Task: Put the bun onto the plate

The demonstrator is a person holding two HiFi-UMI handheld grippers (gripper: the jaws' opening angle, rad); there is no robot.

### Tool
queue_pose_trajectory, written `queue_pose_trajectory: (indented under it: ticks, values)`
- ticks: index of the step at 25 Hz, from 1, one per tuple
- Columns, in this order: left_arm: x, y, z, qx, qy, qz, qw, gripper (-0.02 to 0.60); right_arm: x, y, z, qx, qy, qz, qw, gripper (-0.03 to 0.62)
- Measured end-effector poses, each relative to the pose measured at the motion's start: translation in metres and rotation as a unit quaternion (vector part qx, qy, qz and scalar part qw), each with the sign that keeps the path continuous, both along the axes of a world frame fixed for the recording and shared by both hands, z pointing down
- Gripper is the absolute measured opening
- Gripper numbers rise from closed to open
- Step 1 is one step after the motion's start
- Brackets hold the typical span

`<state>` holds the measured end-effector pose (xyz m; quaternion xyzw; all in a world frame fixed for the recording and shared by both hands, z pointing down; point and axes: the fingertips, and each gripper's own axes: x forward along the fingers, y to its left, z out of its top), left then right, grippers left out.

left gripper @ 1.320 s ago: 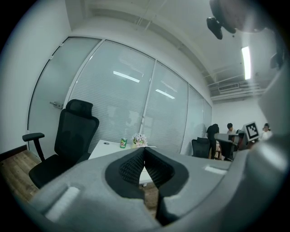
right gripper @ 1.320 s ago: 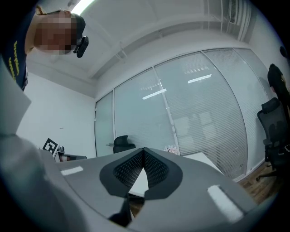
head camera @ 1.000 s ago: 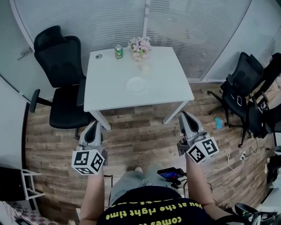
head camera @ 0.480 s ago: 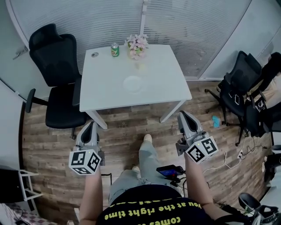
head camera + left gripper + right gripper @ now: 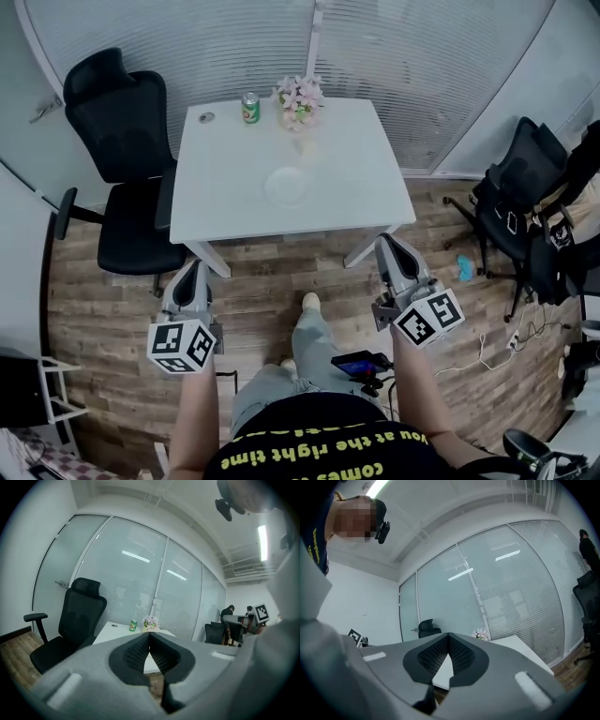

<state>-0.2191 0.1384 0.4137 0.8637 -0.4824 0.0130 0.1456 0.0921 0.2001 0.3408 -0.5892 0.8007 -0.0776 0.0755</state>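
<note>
Since a second ago I have stepped closer: my foot (image 5: 310, 302) now reaches out ahead of me, and the table (image 5: 225, 202) sits a touch larger and nearer. The black chair (image 5: 122, 141) at its left has slid up and left in the head view. Both claws hang at much the same spots, short of the table's near edge.

My left claw (image 5: 195, 272) is pressed together with nothing in it. On the table, the can (image 5: 250, 109) stands at the back, with the flowers (image 5: 298, 98) just to its right. The plate (image 5: 286, 186) lies mid-table, its face plain white. A pale lump (image 5: 305, 147) between flowers and plate may be the bun; I cannot tell. My right claw (image 5: 386, 242) is pressed together too, holding nothing.
</note>
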Motion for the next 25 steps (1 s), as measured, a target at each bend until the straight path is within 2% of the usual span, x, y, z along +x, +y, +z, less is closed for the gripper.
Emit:
queue_pose_trajectory:
  ticks: [25]
  values:
    - [0.073, -0.132, -0.01, 0.0, -0.004, -0.038, 0.9993, 0.002, 0.07, -0.162, -0.006, -0.005, 0.0, -0.058, 0.998, 0.006]
